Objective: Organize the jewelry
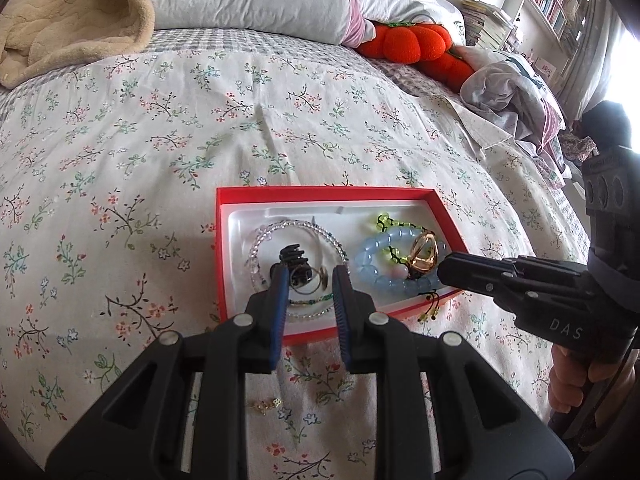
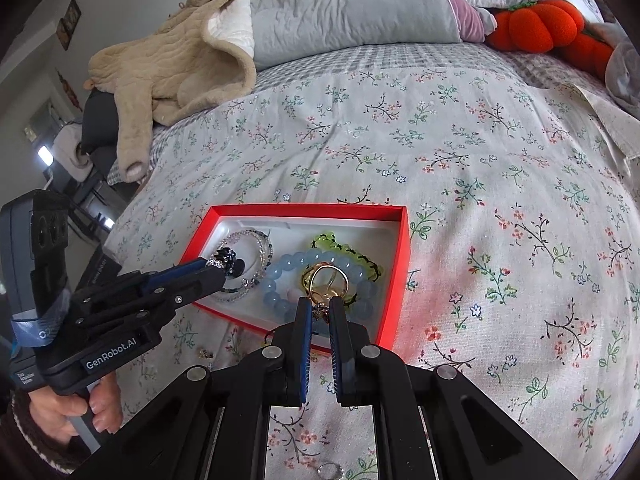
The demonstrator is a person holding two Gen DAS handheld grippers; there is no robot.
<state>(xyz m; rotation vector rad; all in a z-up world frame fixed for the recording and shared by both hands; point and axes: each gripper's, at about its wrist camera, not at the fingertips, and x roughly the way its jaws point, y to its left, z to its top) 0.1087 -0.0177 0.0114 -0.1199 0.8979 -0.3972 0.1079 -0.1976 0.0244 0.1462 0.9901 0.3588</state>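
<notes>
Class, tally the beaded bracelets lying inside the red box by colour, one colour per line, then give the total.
Pale blue bracelet: 1
Yellow-green bracelet: 1
Clear bracelet: 1
Total: 3, all in the red box.

left claw (image 2: pixel 230 270) "GenRobot.AI"; right claw (image 1: pixel 444 270) "DAS"

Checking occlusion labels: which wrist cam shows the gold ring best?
Right wrist: the gold ring stands unblocked just beyond the right gripper, over the blue bead bracelet. Left wrist shows it smaller, its near edge partly hidden by the right gripper's fingers.
</notes>
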